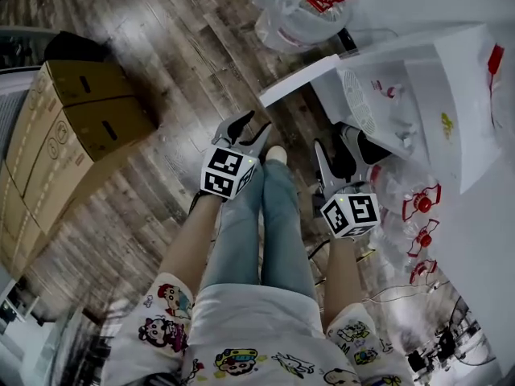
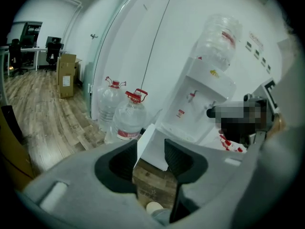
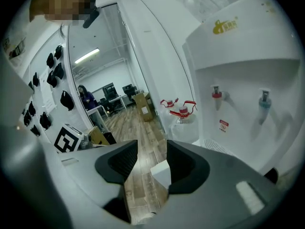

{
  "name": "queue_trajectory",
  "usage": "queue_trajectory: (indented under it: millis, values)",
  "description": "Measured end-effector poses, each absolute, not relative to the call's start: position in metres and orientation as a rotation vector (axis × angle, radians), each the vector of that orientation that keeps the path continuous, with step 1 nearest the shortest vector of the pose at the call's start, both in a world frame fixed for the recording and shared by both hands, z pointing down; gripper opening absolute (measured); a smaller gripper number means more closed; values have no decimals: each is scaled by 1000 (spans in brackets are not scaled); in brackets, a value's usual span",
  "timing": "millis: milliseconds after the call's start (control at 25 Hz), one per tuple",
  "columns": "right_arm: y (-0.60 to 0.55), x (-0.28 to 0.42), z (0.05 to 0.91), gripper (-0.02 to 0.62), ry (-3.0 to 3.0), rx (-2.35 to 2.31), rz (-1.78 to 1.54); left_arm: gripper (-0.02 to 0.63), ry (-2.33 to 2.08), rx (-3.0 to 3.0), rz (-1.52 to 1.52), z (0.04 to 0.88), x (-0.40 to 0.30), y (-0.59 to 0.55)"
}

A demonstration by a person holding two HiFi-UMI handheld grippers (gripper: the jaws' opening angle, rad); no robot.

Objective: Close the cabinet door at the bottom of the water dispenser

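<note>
Head view looks steeply down on a standing person's jeans, with the left gripper (image 1: 245, 131) and right gripper (image 1: 336, 163) held low over a wood floor (image 1: 161, 47). The white water dispenser (image 1: 451, 87) stands at the right, and its bottom cabinet door (image 1: 302, 79) is swung open (seen edge-on from above) just beyond the left gripper. Both grippers' jaws stand apart, clamping nothing. Large water bottles (image 1: 302, 10) sit beside the dispenser, and cardboard boxes (image 1: 72, 127) lie at the left.
</note>
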State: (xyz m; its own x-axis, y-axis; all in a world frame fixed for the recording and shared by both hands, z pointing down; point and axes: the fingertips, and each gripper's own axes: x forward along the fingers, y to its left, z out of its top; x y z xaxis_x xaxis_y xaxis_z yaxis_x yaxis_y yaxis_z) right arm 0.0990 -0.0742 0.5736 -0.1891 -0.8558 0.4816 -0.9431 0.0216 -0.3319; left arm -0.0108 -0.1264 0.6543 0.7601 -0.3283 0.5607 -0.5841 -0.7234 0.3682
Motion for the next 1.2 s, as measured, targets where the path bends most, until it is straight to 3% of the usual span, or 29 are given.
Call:
queue_trajectory:
  millis: [640,1200]
  values:
    - [-74,98,625,186,-2122,1829,944,235,-635,2330,802,782,-1,-138]
    - [-72,101,642,186,-2079,1839,993,249,-554,2319,921,826,20,-157]
